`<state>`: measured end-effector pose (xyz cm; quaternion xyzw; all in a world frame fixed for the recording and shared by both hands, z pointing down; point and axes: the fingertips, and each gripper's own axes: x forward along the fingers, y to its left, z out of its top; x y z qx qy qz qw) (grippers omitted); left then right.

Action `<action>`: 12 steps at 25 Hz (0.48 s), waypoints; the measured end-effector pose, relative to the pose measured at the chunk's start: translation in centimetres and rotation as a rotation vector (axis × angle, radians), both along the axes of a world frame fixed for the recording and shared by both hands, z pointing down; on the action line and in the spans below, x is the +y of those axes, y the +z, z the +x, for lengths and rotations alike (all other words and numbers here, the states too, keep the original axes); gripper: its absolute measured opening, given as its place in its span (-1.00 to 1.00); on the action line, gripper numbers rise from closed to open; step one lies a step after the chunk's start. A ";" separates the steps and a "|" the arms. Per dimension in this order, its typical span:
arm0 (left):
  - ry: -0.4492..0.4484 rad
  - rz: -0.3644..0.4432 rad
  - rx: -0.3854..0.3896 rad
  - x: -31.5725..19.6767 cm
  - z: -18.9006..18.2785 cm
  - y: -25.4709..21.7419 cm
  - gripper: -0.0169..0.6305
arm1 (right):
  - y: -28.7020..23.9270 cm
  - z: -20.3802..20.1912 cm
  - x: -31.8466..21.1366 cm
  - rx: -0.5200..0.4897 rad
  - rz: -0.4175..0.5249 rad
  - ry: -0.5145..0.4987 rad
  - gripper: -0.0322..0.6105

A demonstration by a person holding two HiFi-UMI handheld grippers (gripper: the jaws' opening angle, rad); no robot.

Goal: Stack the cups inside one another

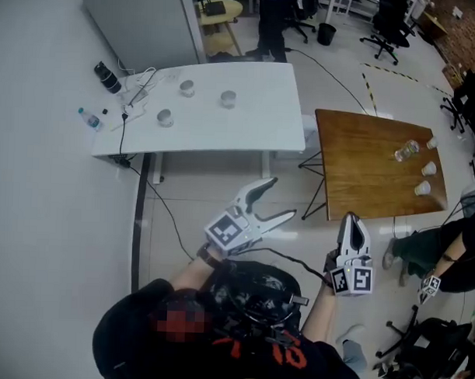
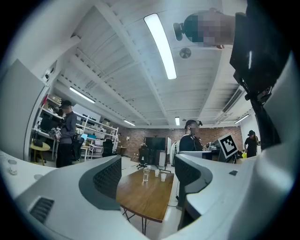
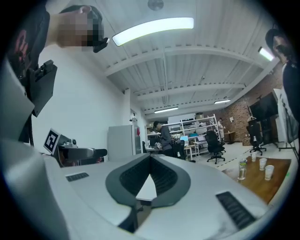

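On the white table sit three cups, on the wooden table three more by a bottle, all too small to detail, while the left gripper gapes empty and the right gripper is clenched empty.

Person's wearing a black top with red lettering, plus a black head rig trailing a thin black cable. Both the left gripper and right gripper are pale grey plastic. The fingers have dark ribbed pads, and each gripper carries a black-and-white marker cube.
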<state>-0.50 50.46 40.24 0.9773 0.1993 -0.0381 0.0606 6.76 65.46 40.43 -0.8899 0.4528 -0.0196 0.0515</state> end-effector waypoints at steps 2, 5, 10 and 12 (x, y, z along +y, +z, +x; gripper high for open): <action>-0.007 0.001 0.003 -0.9 -0.6 -0.2 0.14 | 0.1 -0.5 -1.0 -0.008 0.001 -0.013 -0.88; -0.037 -0.009 -0.001 -2.9 -1.5 -0.3 0.12 | 0.0 -1.1 -2.9 -0.008 0.002 -0.042 -0.88; -0.103 -0.009 -0.033 -5.4 -2.9 0.8 0.12 | 0.6 -1.2 -5.7 -0.007 -0.022 -0.075 -0.88; -0.137 -0.017 -0.032 -7.0 -3.4 1.1 0.12 | 0.7 -1.0 -7.6 -0.012 -0.026 -0.107 -0.88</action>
